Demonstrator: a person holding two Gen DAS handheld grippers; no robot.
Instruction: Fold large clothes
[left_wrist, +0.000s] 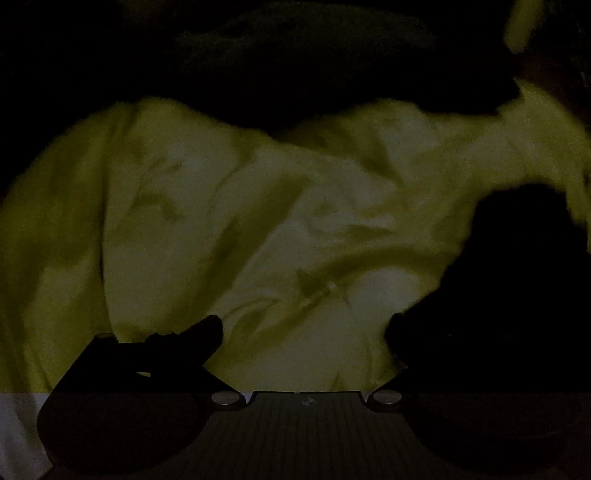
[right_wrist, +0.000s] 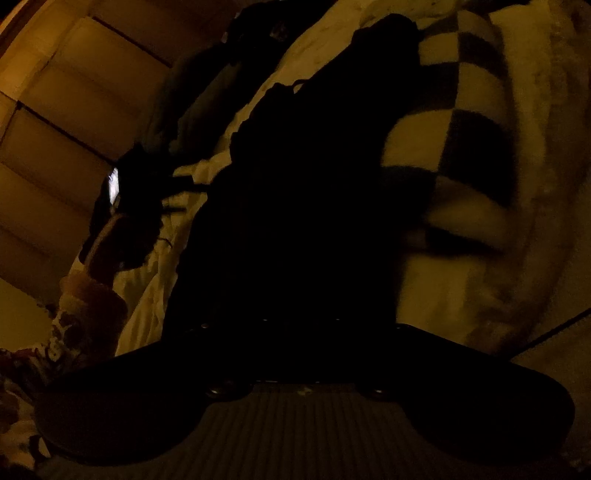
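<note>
The dark garment (right_wrist: 295, 206) fills the middle of the right wrist view, draping from the right tongs (right_wrist: 295, 325) out over a pale rumpled sheet (right_wrist: 317, 48); it is too black to make out seams or sleeves. The right tongs are lost in that darkness, so I cannot tell whether they pinch it. In the left wrist view the left tongs (left_wrist: 306, 332) stand spread over yellowish wrinkled bedding (left_wrist: 221, 206), holding nothing, with dark cloth along the top and at the right edge. Beside the garment lie a checkered blanket (right_wrist: 461, 122) and a small lit screen (right_wrist: 113, 184). To fold well, the likely need is for the left tongs to take a matching edge, so both sides lift evenly and the cloth lies flat before creasing.
</note>
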